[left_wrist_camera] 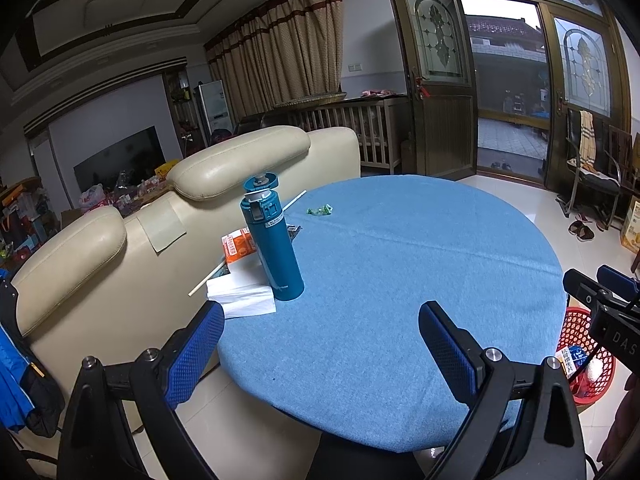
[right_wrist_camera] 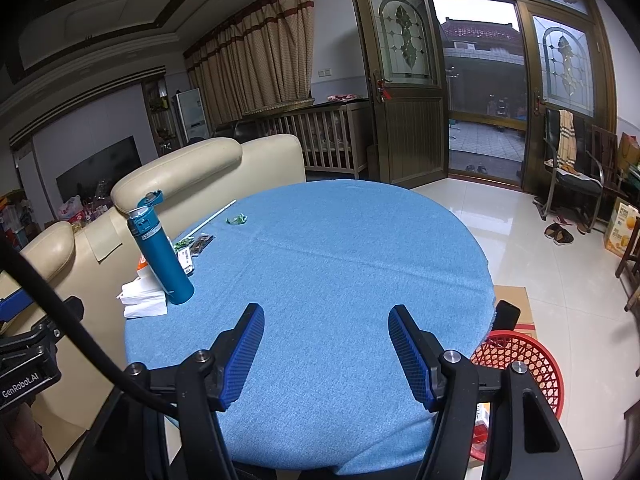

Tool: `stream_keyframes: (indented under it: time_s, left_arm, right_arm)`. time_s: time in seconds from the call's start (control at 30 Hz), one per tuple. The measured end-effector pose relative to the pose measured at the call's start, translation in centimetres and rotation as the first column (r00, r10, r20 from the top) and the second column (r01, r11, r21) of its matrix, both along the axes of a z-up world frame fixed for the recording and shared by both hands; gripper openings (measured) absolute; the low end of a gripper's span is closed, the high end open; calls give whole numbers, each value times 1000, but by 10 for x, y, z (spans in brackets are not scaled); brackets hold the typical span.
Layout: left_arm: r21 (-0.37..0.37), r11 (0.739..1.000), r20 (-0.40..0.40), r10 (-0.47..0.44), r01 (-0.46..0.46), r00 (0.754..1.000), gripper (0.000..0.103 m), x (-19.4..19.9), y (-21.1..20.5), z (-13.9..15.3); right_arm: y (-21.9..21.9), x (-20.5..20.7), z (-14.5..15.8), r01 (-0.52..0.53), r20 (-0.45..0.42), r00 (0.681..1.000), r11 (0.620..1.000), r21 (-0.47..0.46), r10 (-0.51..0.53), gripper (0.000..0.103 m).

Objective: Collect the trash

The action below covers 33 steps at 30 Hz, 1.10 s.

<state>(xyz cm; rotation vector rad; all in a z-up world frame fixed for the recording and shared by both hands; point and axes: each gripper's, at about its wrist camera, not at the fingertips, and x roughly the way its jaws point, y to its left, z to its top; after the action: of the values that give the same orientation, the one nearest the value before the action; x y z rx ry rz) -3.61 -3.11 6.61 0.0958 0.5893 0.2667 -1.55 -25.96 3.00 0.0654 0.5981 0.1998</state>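
A round table with a blue cloth [left_wrist_camera: 400, 280] [right_wrist_camera: 340, 272] holds trash at its far left: a green candy wrapper [left_wrist_camera: 320, 210] [right_wrist_camera: 237, 220], a white straw [left_wrist_camera: 294, 200] [right_wrist_camera: 218, 214], an orange carton [left_wrist_camera: 238, 246], white tissues [left_wrist_camera: 244, 298] [right_wrist_camera: 144, 300] and dark wrappers [right_wrist_camera: 196, 246]. A teal flask [left_wrist_camera: 274, 248] [right_wrist_camera: 162, 256] stands among them. A red basket [left_wrist_camera: 588, 356] [right_wrist_camera: 520, 364] with some trash sits on the floor at the right. My left gripper [left_wrist_camera: 320, 356] and right gripper [right_wrist_camera: 326, 354] are open and empty over the table's near edge.
A cream sofa [left_wrist_camera: 160, 216] [right_wrist_camera: 180, 176] backs against the table's left side. A cardboard sheet [right_wrist_camera: 516, 304] lies under the basket. A chair [right_wrist_camera: 572, 176] and slippers [right_wrist_camera: 558, 234] stand at the right by the open door. My right gripper's body shows in the left wrist view [left_wrist_camera: 608, 312].
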Motion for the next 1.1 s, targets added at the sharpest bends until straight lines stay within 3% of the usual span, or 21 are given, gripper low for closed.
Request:
stream_keyframes:
  time_s: [1.1]
  left_arm:
    - [7,1000,-25,-29,29,999,98,1,-9,-3]
  right_arm:
    - [-1,2,-2,4,-11,1000,1000,7,-4,68]
